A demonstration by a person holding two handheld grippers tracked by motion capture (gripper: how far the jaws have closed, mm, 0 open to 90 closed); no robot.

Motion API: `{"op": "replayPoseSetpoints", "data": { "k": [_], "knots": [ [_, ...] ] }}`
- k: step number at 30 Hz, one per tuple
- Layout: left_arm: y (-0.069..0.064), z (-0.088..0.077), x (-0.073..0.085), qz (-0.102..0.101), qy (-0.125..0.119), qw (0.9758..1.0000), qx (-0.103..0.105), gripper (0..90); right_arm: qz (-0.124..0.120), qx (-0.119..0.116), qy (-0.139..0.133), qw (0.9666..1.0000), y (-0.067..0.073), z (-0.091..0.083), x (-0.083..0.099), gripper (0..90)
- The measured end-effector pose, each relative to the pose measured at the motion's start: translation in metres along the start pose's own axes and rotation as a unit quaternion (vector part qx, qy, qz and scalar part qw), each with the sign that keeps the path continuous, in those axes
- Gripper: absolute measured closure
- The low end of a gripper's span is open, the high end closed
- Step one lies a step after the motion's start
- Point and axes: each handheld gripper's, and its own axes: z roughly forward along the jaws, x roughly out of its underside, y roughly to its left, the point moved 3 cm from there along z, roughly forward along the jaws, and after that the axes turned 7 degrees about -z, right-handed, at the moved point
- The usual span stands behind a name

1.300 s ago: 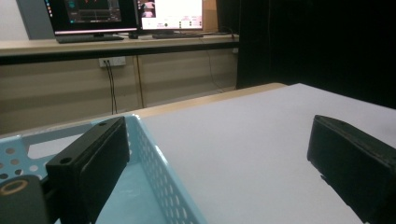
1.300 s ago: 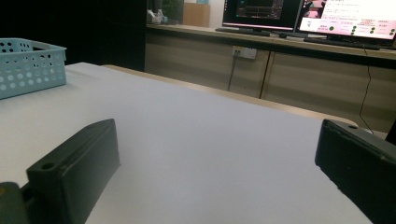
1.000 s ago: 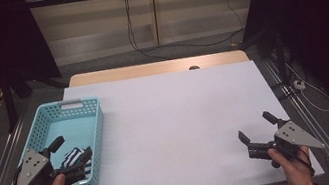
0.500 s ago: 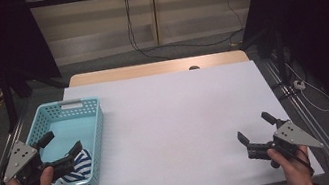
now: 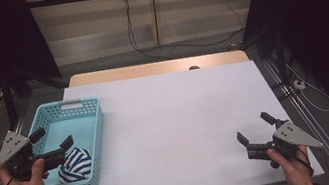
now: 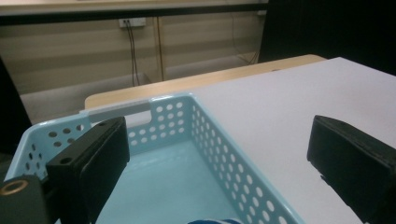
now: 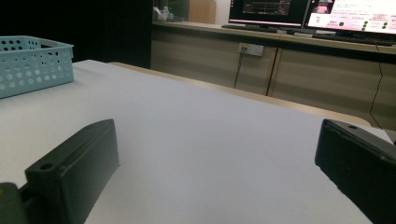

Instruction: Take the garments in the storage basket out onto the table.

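white table [image 5: 172,121] w/ wood edge along far side, light blue perforated basket [image 5: 91,130] sitting at its left near corner, rest of the top bare

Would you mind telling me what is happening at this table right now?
A person holds a gripper in each hand. The left gripper hangs open over the light blue basket, just above a blue-and-white striped bundle lying inside. The right gripper sits open near the white table's front right corner, holding nothing.

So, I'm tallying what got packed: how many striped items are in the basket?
1: a blue-and-white striped bundle lies at the near end of the light-blue basket, beside the left gripper. More could be hidden beneath.
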Motion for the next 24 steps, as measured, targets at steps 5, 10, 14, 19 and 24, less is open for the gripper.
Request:
{"op": "replayPoseSetpoints", "data": {
  "k": [5,10,14,19,24],
  "knots": [
    [0.006,0.001,0.001,0.01,0.04,0.9991,0.0,5.9,0.002,-0.002,0.0,1.0,0.0,0.0,0.0,0.0],
    [0.007,0.007,0.002,0.012,0.082,0.9966,0.002,5.7,0.0,-0.004,-0.001,1.0,0.001,0.0,-0.001,0.0],
    [0.008,0.014,0.005,0.021,0.127,0.9917,-0.002,5.7,0.003,-0.006,-0.001,1.0,0.001,0.0,0.0,0.0],
    [0.004,0.019,0.009,0.042,0.16,0.9861,0.013,5.4,0.002,-0.008,0.0,1.0,0.001,0.0,0.0,0.0],
    [0.003,0.028,0.012,0.044,0.2,0.9789,0.006,4.1,-0.001,-0.006,0.002,1.0,0.001,0.001,0.0,0.0]
  ]
}}
